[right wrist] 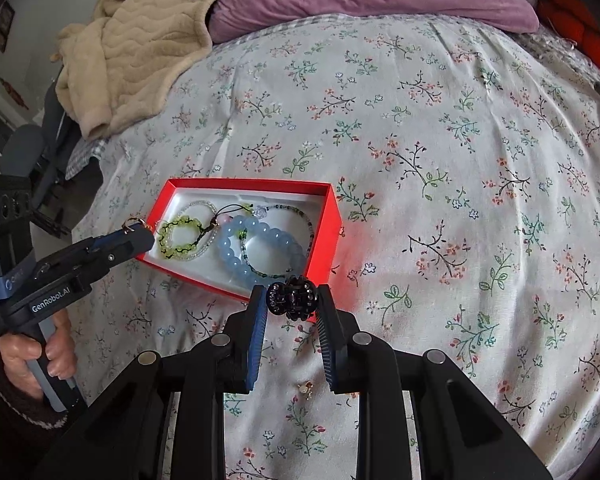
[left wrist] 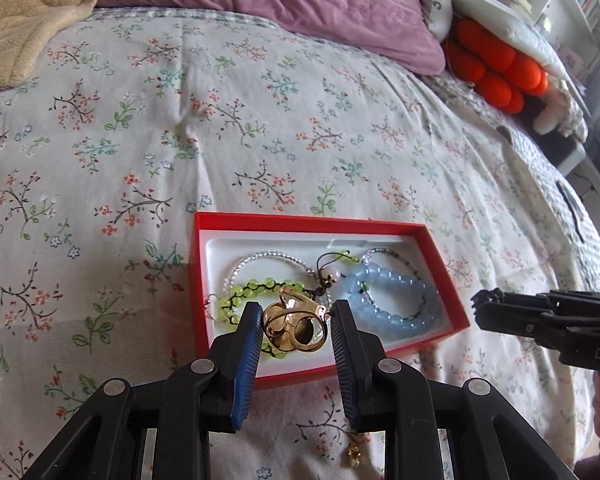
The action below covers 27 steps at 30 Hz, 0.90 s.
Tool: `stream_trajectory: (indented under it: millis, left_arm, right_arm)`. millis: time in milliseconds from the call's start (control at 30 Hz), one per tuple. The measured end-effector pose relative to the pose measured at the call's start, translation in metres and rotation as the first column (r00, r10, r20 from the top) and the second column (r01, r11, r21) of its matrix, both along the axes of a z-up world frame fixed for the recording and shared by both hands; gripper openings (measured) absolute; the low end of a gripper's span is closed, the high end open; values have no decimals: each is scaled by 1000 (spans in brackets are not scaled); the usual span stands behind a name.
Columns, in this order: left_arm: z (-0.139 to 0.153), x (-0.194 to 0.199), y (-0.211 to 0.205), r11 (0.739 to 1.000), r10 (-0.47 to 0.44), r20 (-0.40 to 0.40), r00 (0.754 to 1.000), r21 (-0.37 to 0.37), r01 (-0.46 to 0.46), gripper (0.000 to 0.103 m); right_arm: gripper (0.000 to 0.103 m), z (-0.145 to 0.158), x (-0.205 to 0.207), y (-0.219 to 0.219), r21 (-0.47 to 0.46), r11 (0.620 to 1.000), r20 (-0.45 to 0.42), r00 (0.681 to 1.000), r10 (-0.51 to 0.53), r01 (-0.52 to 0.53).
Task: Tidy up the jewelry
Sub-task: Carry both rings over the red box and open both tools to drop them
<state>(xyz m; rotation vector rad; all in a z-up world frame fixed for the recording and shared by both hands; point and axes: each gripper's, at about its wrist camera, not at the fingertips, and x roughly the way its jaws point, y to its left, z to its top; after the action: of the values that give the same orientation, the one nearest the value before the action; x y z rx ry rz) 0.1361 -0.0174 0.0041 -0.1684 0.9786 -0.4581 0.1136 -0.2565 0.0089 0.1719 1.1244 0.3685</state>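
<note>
One red box [right wrist: 332, 216], four bracelets, perhaps five, tangled in it: one blue bracelet [right wrist: 260, 240], one green [right wrist: 180, 236]. One gold clip [left wrist: 296, 328], one black claw clip [right wrist: 292, 300], one small charm [right wrist: 306, 390].

A gold metal clasp [left wrist: 296, 328] is gripped between the blue pads of the left tool [left wrist: 294, 326] above a red cardboard box [left wrist: 300, 224] holding a pale-blue beaded bracelet [left wrist: 396, 300], on the floral bed cover [left wrist: 260, 120].
</note>
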Motion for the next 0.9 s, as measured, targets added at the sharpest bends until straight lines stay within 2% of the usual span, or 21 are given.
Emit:
stream_trajectory:
  millis: [133,333,633,900]
  left_arm:
    - [-3,2,1,1000,12,-1,1000,12,-12,28]
    - [-6,4,-2,1000,1,-7,1000,9,-1,28]
    - [-17,6,-12,998,-25,-26,999,51,26,28]
    - [-12,5,-8,999,-5,-12,1000,41,6,31]
  right_arm:
    - [26,-3,0,-2,-1,1000,0,1000,8,-8]
    - [26,3,2,-9,20,1000,47,999,-18,17]
    - [26,-8,5,12,36,999,53,998,23,-25]
    - [26,-13,8,17,42,998,50,998,33,-35]
